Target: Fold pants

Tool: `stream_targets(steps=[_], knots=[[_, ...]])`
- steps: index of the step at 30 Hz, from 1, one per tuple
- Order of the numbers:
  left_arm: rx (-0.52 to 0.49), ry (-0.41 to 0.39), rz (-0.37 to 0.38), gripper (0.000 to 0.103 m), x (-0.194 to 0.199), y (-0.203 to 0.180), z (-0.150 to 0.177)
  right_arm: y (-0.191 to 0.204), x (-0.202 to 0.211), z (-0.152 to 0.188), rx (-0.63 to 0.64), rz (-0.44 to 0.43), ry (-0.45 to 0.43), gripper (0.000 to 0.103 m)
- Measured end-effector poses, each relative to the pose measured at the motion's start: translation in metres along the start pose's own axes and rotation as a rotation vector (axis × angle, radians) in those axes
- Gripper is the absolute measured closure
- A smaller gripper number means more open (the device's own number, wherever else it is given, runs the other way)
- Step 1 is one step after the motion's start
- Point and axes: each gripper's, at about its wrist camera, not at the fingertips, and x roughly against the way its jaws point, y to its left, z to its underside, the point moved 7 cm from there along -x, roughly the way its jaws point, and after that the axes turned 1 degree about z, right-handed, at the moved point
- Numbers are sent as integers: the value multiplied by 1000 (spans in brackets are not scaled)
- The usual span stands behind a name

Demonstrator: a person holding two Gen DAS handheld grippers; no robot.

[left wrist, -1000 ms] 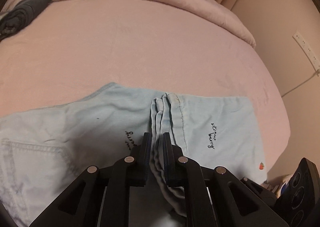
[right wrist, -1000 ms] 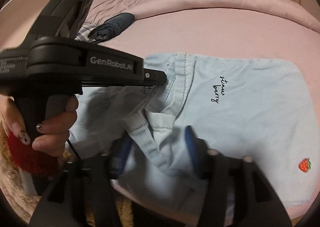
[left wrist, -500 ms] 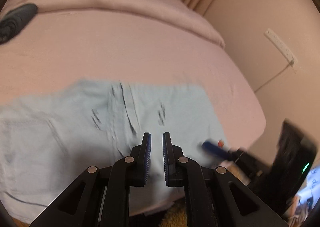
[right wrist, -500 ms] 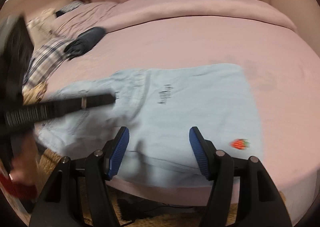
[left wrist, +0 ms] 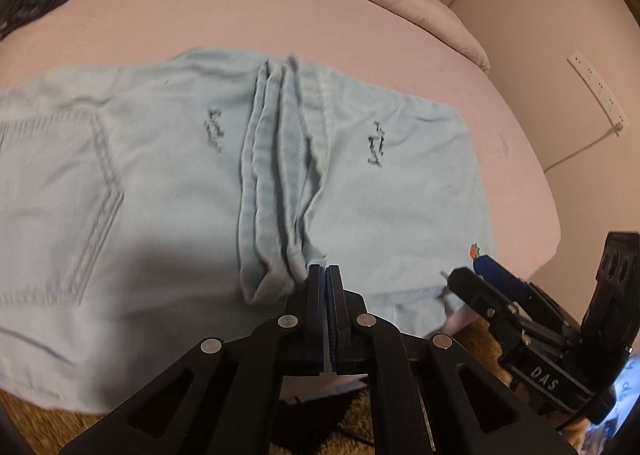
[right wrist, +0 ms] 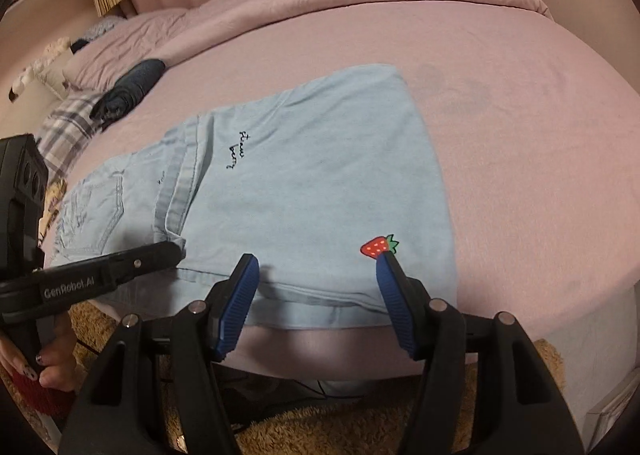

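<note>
- The pale blue denim pants [right wrist: 312, 191] lie flat on the pink-sheeted bed [right wrist: 500, 127], their near hem along the bed's front edge, with a bunched ridge of folded cloth [left wrist: 276, 195] running from 12 to 6 o'clock in the left wrist view.
- The left tool [left wrist: 328, 275] is closed, its blue pads pressed together at the near end of that ridge; whether any denim is pinched between them I cannot tell (the tips sit right against the cloth).
- The right tool [right wrist: 316, 267] stands open over the near hem, nothing between its pads, the red strawberry patch [right wrist: 378, 247] at its 1 o'clock.
- Risk: if the left tool has only a thin layer, or none, a pull would likely drag the ridge loose and undo the fold.
- Risk: the hem sits at the bed's edge, so a tug toward 6 o'clock could slide the pants onto the shaggy tan rug [right wrist: 320, 427].
- Risk: the right tool closing on one layer would skew the fold.
- Containers: none shows in either view, so nothing is held in one.
</note>
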Motion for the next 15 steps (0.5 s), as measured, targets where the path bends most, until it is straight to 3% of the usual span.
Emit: stream_targets(steps=[5, 7, 12, 15], knots=[[-4, 8, 19, 96, 14, 0, 8, 0, 27, -13, -1, 8, -65, 41], [-15, -31, -4, 96, 27, 0, 1, -1, 29, -19, 7, 29, -93, 41], [-52, -126, 33, 96, 48, -16, -23, -10, 2, -7, -27, 17, -8, 44], [-80, -148, 15, 96, 47, -17, -41, -4, -2, -2, 26, 63, -26, 45]])
